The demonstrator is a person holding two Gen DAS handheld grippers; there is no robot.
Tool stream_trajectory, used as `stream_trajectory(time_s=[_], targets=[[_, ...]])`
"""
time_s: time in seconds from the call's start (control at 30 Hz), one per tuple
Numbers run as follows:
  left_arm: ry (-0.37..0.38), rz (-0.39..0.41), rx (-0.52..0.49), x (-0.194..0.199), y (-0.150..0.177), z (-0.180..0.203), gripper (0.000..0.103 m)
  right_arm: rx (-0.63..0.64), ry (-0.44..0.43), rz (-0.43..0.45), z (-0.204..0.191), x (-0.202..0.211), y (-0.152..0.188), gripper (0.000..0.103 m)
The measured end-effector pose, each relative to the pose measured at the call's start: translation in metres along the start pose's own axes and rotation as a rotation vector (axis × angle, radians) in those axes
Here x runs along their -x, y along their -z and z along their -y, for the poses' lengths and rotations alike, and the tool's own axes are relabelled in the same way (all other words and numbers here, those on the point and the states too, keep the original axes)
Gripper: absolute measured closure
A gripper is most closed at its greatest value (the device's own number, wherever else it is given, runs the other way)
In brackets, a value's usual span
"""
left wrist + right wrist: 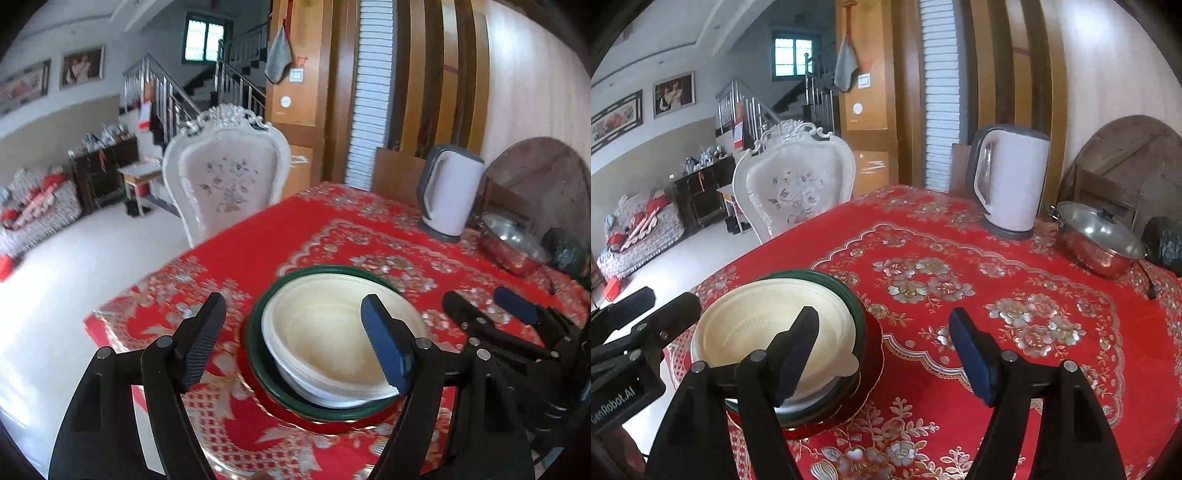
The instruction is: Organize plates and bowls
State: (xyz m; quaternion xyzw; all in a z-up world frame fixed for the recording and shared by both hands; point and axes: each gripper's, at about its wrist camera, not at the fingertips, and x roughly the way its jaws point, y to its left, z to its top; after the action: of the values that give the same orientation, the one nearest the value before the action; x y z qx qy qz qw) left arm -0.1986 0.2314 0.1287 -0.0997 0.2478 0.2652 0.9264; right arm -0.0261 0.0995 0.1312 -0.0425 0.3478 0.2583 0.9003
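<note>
Red tablecloth (960,369) bears stacked bowl (332,332), unheld.

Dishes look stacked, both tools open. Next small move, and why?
Probably back both tools away. The cream bowl already sits nested in the green dish on the red plate; the left tool and right tool are open and empty.

cream bowl (332,332), green plate (258,354), red floral tablecloth (1015,350)

The cream bowl (768,332) hides most of the green plate (858,317); the dark bundle (1165,245) at three o'clock is cut off.
</note>
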Motion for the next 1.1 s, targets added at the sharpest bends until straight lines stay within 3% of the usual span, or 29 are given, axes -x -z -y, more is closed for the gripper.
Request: stream_trajectory(time_s=[0.07,0.27,0.53,0.8,1.1], targets=[[-0.037,0.026,-0.010,0.002,0.001,0.001,0.026,-0.003,-0.002,0.006,0.000,-0.001,0.001,0.030],[-0.016,0.058,-0.016,0.004,0.006,-0.002,0.026,0.010,-0.002,0.014,-0.006,0.000,0.003,0.030],[-0.039,0.028,-0.015,-0.003,0.009,-0.004,0.025,0.038,0.004,0.025,-0.017,-0.001,0.004,0.030],[0.027,0.032,-0.008,-0.002,0.007,-0.008,0.020,0.041,0.002,0.018,-0.017,-0.002,0.004,0.030],[0.033,0.039,-0.035,-0.003,0.007,-0.001,0.020,0.035,-0.001,0.015,-0.014,-0.001,0.004,0.030]])
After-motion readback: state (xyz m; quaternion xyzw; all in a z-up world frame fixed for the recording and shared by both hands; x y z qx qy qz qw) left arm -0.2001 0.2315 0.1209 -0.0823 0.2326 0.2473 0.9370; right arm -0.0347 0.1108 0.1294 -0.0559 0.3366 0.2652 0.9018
